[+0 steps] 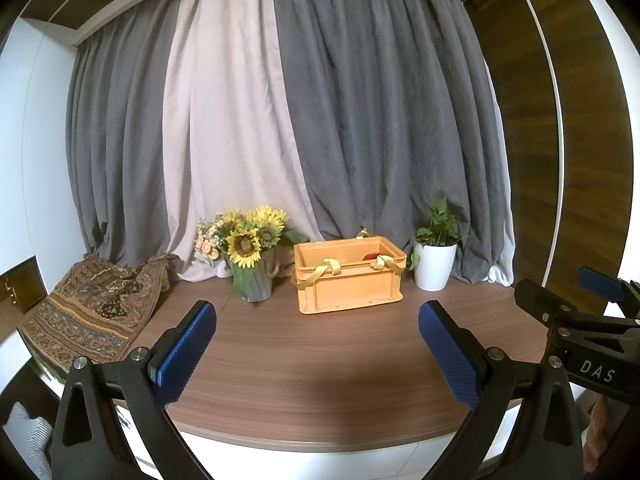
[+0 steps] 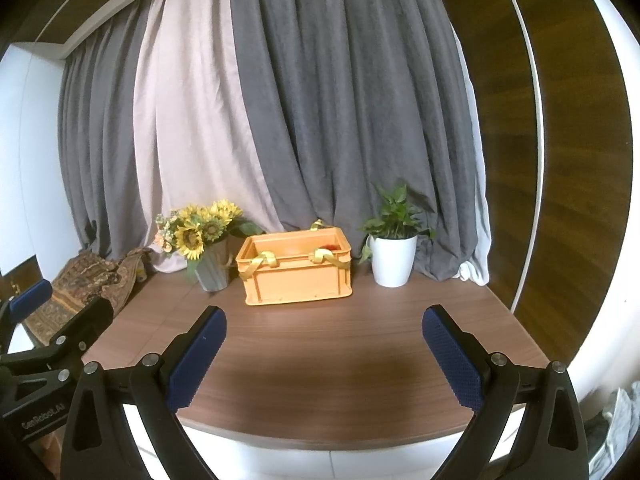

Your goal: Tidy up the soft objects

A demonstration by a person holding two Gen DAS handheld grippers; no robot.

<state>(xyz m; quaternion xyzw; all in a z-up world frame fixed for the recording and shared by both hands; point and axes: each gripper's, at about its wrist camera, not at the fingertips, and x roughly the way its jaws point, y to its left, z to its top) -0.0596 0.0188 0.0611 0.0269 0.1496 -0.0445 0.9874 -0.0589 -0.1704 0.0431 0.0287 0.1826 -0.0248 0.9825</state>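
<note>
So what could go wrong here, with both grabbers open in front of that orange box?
1. The sunflower vase and the white plant pot stand close on either side of the orange crate; a wide reach could tip one.
2. The yellow ribbons draped over the crate's front rim might snag a finger.
3. The left gripper and right gripper sit side by side, both open, and might bump.

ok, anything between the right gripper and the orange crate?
Nothing: in the right wrist view only bare wooden tabletop lies between the open right gripper and the orange crate.
</note>
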